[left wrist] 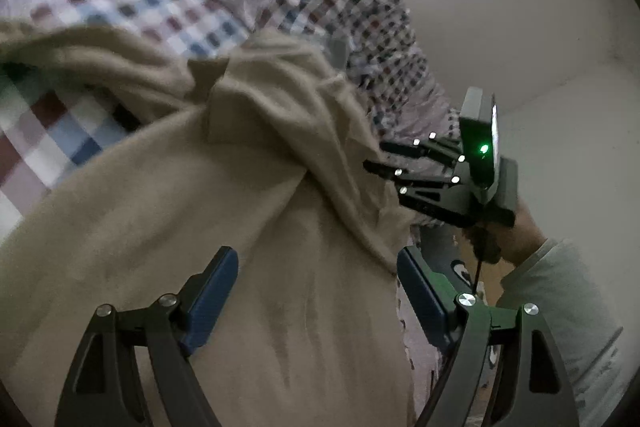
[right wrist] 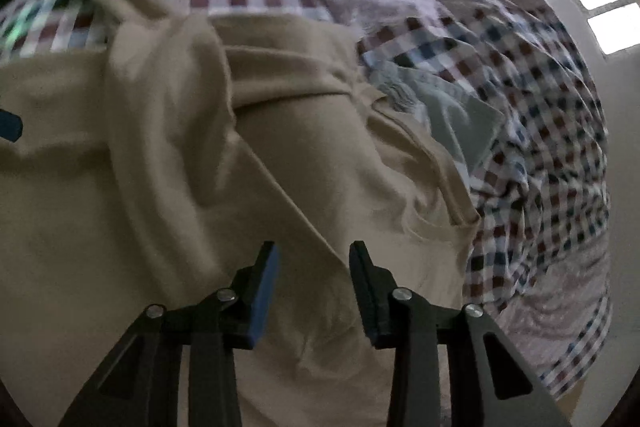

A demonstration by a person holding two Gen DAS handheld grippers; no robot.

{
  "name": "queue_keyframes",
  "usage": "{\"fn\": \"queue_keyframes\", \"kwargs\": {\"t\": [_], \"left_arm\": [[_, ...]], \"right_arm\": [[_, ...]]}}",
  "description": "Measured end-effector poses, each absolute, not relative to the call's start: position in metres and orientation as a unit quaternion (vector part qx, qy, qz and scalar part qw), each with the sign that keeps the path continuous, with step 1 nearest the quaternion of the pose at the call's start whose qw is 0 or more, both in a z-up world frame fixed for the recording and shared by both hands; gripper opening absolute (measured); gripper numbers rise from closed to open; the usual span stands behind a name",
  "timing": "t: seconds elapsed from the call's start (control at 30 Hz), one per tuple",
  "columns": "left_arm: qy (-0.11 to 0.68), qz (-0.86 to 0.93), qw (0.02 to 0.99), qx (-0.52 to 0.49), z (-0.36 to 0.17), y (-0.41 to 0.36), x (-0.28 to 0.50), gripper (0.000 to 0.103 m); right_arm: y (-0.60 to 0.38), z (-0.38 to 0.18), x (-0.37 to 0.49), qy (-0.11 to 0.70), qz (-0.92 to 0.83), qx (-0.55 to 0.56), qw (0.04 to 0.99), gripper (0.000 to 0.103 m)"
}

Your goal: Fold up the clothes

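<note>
I've got both tongs hovering over the beige garment (right wrist: pixel 200 155) — it lies rumpled across the bed, on the checked bedspread (right wrist: pixel 532 99), with a thick fold bunched near its middle. The left tongs (left wrist: pixel 316 291) stand spread wide, blue pads well apart, nothing pinched between them. The right tongs (right wrist: pixel 314 291) are parted more narrowly, also released, with only cloth lying below the gap. In the left view I can see the right tongs from the side, held in a hand (left wrist: pixel 516 231) at the garment's far edge.

My read: this is the moment to pick new corners. To do it well I'd pinch a single layer at an edge, not the whole bunch, and pull both sides taut together so the crease falls straight.

The beige fabric looks soft and matte, perhaps a knit — it drapes in rounded ridges, so I expect it to sag and slip. A pale grey folded piece (right wrist: pixel 460 119) lies just beside its upper edge.
</note>
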State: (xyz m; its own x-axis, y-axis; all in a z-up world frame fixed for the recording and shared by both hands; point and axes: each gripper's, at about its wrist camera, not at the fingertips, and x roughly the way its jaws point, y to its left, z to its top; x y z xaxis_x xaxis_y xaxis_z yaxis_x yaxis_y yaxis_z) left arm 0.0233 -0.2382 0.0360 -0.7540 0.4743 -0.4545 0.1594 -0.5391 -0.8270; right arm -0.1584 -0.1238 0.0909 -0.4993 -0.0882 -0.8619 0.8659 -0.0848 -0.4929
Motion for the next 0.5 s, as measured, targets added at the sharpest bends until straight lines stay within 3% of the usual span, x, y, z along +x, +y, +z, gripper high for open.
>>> {"fn": "queue_keyframes", "kwargs": {"t": [0.1, 0.17, 0.27, 0.5], "left_arm": [[-0.473, 0.802, 0.096, -0.352, 0.029, -0.235, 0.017, 0.085], [-0.463, 0.806, 0.095, -0.356, 0.03, -0.232, 0.017, 0.085], [-0.46, 0.809, 0.095, -0.354, 0.033, -0.233, 0.019, 0.085], [-0.483, 0.799, 0.087, -0.346, 0.026, -0.246, 0.022, 0.085]], "right_arm": [[-0.131, 0.081, -0.157, 0.592, -0.634, 0.341, 0.362, 0.021], [-0.131, 0.081, -0.157, 0.595, -0.637, 0.337, 0.356, 0.005], [-0.127, 0.091, -0.159, 0.581, -0.654, 0.331, 0.354, 0.0], [-0.123, 0.109, -0.173, 0.557, -0.701, 0.311, 0.32, 0.0]]}}
